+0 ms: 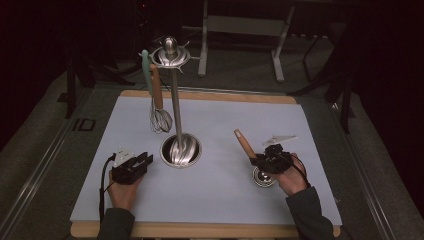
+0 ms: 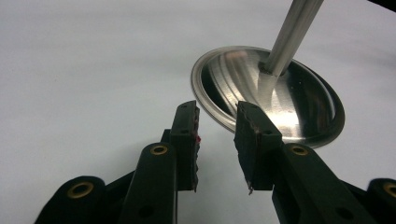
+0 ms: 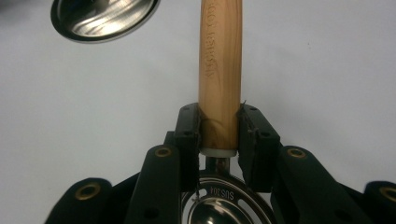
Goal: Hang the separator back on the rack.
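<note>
- Nearest you, your right hand-held gripper [image 3: 219, 135] is clenched on the wooden handle [image 3: 219, 60] of a utensil; the pads grip it low down, right above the white collar where wood meets metal.
- The utensil's steel head [image 1: 263, 176] lies on the bench [image 1: 215, 200] just under that hand-held gripper, and the handle slants up and away from you, tilting left toward the stand.
- The stand's round base [image 1: 181, 149] sits left of the held utensil, near but apart; its pole [image 1: 175, 100] rises to a hook ring [image 1: 171, 56] at the top.
- So the coming move, I judge, turns on this: the hooks are up and to the left of your right hand, well above the bench.
- A whisk [image 1: 159, 102] and a pale green tool [image 1: 146, 70] already hang on the left side of the ring; the right side looks free.
- Your left hand-held gripper [image 2: 217, 140] is released, nothing between its jaws, resting just left of the base and closer to it than the right one.
</note>
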{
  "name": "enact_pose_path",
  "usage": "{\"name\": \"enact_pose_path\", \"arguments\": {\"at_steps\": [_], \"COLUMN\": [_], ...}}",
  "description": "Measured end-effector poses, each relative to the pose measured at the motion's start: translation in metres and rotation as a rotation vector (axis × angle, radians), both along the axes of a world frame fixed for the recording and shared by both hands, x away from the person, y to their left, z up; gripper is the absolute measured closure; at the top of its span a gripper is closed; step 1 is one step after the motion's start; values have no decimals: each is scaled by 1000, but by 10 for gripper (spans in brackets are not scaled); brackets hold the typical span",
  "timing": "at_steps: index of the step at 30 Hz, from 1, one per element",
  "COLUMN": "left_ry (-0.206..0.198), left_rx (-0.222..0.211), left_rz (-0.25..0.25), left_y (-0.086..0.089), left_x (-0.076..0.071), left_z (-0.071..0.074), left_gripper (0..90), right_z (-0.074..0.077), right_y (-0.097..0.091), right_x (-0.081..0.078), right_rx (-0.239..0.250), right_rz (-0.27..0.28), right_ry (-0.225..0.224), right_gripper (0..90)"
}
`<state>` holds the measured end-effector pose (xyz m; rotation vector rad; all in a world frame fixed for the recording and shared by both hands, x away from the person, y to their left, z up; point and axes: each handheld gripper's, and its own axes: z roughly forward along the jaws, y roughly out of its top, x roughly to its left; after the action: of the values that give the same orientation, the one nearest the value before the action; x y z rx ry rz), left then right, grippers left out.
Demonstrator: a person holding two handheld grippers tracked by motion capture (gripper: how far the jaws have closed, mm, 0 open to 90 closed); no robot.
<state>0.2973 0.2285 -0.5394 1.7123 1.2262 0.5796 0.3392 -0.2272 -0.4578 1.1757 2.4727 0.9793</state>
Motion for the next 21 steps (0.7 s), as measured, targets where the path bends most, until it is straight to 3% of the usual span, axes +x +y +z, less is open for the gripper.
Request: {"name": "enact_pose_path", "arguments": {"at_steps": [21], "left_ry": [0], "left_rx": [1], "left_rz": [0], "left_y": [0], "left_x": [0], "left_z": [0], "left_gripper": [696], "right_z": [16], "right_y": [13], "right_x": [-7], "right_rx": [57], "right_rz": [40], "right_ry": [-63], "right_gripper": [713]}}
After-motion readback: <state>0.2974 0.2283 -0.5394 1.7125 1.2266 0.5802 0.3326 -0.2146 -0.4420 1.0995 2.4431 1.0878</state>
